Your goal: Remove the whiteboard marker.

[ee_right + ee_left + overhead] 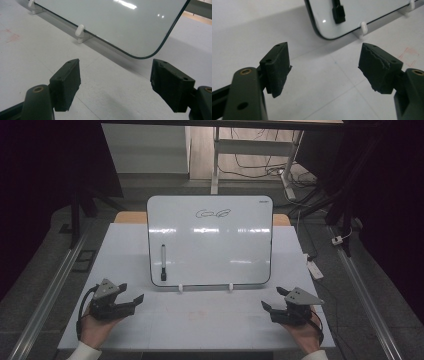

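A white board (210, 240) stands propped on two small white feet in the middle of the table, with a black scribble (213, 213) near its top. A black marker (163, 262) clings upright to its lower left part; its cap end (338, 11) appears in the left gripper view. My left gripper (131, 292) rests at the near left, open and empty, pointing toward the board's lower left corner (324, 32). At the near right my right gripper (272, 298) is open too, nothing between its jaws, facing the board's lower right corner (150, 51).
The white table (200, 320) has faint red marks (200, 312) in front of the board. One white foot (80, 31) sits ahead of the right gripper. A metal rail (45, 295) runs along each side; table legs and cables (260, 167) lie beyond.
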`<state>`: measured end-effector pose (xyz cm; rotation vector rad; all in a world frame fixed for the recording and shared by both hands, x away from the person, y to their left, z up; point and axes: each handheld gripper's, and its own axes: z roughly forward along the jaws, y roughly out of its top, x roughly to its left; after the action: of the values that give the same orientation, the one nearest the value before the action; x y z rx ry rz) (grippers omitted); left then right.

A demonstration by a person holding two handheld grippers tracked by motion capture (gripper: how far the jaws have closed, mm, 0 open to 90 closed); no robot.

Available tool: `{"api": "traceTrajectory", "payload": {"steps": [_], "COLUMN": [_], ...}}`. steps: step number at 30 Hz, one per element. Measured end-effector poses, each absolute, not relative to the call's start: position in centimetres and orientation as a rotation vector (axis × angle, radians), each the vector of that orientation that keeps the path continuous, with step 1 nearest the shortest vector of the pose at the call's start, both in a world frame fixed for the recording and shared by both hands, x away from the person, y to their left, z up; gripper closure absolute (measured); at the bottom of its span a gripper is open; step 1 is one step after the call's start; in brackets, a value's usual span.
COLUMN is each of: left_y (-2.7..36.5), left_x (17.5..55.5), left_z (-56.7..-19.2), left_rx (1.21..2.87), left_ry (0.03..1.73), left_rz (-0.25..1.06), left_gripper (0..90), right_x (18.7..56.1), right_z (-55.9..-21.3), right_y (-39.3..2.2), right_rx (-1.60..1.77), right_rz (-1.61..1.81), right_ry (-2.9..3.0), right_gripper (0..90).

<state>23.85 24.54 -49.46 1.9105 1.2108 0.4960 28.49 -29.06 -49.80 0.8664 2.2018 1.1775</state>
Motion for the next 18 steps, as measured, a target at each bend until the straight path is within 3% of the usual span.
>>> {"api": "traceTrajectory", "payload": {"steps": [18], "left_y": [20.7], "left_x": [28.0], "left_z": [-46.3], "left_rx": [1.92], "left_ry": [1.157], "left_rz": [0.558], "left_gripper": [33.6], "right_x": [28.4], "right_z": [-49.8], "right_y": [-28.7], "right_rx": [0.879], "right_rz": [1.177], "right_ry": [2.198], "right_gripper": [24.6]}}
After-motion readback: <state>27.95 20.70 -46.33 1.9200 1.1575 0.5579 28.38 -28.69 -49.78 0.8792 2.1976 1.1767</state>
